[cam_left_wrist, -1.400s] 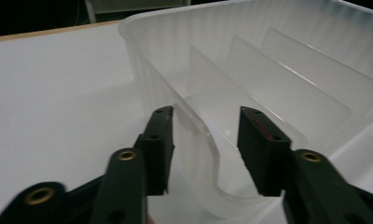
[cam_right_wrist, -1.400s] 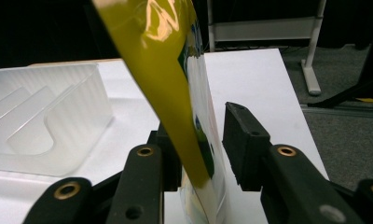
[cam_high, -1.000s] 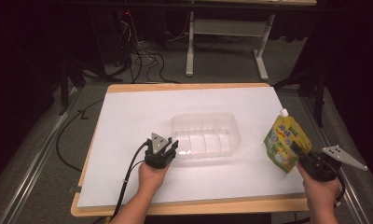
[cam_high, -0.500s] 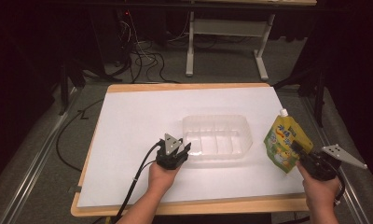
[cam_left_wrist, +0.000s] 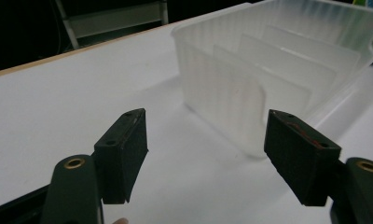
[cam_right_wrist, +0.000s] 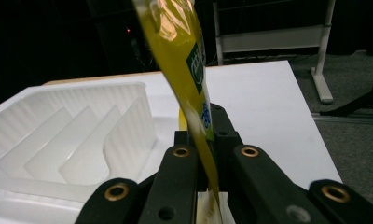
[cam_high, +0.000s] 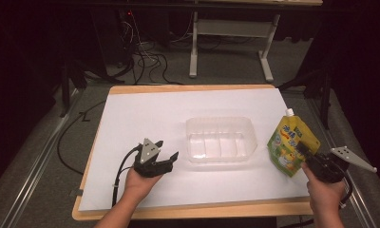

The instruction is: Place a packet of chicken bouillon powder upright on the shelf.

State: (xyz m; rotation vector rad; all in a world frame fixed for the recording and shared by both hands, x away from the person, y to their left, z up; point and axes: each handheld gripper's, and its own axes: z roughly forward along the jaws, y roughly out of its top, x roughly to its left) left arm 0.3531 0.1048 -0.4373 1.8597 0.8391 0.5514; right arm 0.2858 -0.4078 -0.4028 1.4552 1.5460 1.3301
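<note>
A clear plastic tray (cam_high: 220, 119) with upright dividers sits mid-table on the white sheet. My left gripper (cam_high: 167, 149) hovers just left of it. Its jaws have just been opening and now stand open with nothing between them. In the left gripper view, the left gripper (cam_left_wrist: 205, 126) faces the tray's near wall (cam_left_wrist: 222, 88) a short way off. My right gripper (cam_high: 303, 151) is shut on a yellow-green spouted pouch (cam_high: 290, 145), holding it upright just right of the tray. In the right gripper view, the right gripper (cam_right_wrist: 204, 140) pinches the pouch (cam_right_wrist: 180, 56) edge-on, with the tray (cam_right_wrist: 72, 135) to its left.
The white sheet (cam_high: 145, 114) covers most of a wooden table, whose front edge (cam_high: 188, 211) is near the person's forearms. Cables (cam_high: 145, 61) and a metal stand (cam_high: 231, 28) are on the floor beyond the table. A black cable trails from the left gripper.
The tray slid a little to the right while the left gripper held it. The left gripper has since let go, opened its jaws and drawn back to the left. The right gripper and pouch stayed put.
</note>
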